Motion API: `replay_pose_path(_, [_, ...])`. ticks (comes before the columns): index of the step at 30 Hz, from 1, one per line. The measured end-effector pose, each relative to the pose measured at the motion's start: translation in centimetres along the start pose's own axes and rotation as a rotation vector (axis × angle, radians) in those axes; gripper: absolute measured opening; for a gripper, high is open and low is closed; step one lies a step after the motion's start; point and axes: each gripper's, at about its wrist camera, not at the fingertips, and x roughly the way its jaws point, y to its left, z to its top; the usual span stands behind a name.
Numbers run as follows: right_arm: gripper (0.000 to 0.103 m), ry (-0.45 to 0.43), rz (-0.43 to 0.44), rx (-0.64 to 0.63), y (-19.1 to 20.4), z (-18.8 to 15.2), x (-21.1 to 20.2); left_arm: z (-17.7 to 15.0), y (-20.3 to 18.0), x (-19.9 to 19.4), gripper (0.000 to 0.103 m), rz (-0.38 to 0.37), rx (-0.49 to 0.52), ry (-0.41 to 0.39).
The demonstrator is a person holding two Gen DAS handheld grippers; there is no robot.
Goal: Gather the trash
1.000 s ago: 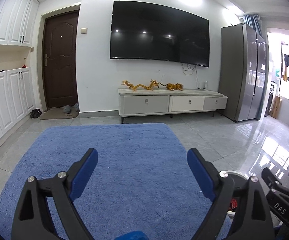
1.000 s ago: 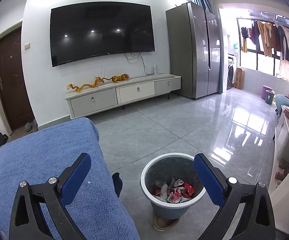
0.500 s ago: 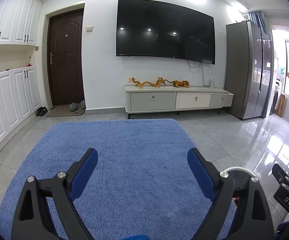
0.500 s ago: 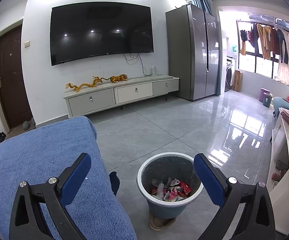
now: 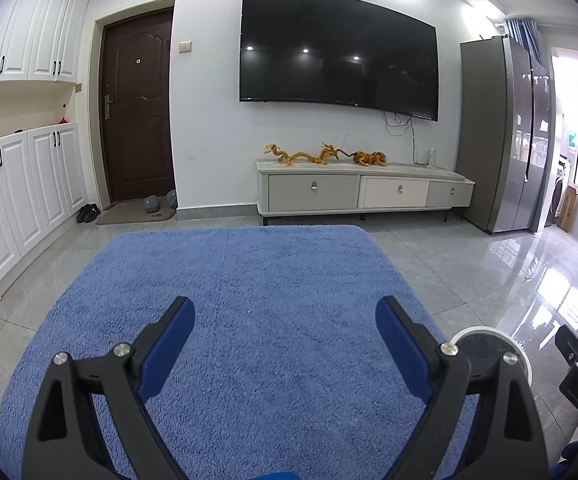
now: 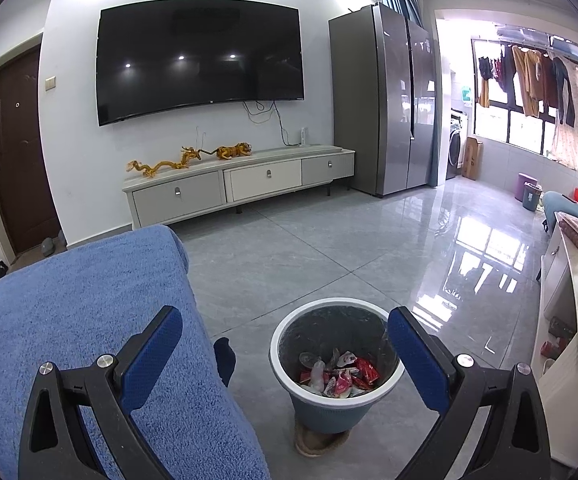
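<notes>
Right wrist view: the right gripper (image 6: pixel 285 344), black-framed with blue padded fingers, has its jaws spread wide with nothing between them. Just beyond and below it stands a round blue-grey plastic waste bin with a white rim (image 6: pixel 396 372) on the grey tiled floor (image 6: pixel 329 256); inside lie crumpled red and white snack wrappers (image 6: pixel 339 374), the collected trash. To the left, a fuzzy blue cloth-covered surface (image 6: pixel 69 312) sits just beside the bin, one corner hanging down. Farther off, a long white drawer cabinet (image 6: pixel 241 184) bears golden dragon figurines (image 6: pixel 161 166) under a large black wall television (image 6: pixel 199 60), with a tall grey refrigerator (image 6: pixel 385 100) to the right.

In the left wrist view, the left gripper (image 5: pixel 285 332) is likewise wide open and empty above the same blue surface (image 5: pixel 249 280). The bin's white rim (image 5: pixel 485 330) peeks out past the right finger. Beyond are a dark brown door (image 5: pixel 137 108) and white cupboards (image 5: pixel 17 184)
</notes>
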Motion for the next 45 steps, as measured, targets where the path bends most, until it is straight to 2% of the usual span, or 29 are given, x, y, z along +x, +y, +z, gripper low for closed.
replay_pose_path(45, [0.103, 0.020, 0.007, 0.004, 0.08, -0.17, 0.67, -0.88, 0.59, 1.02, 0.092, -0.018, 0.012, 0.019])
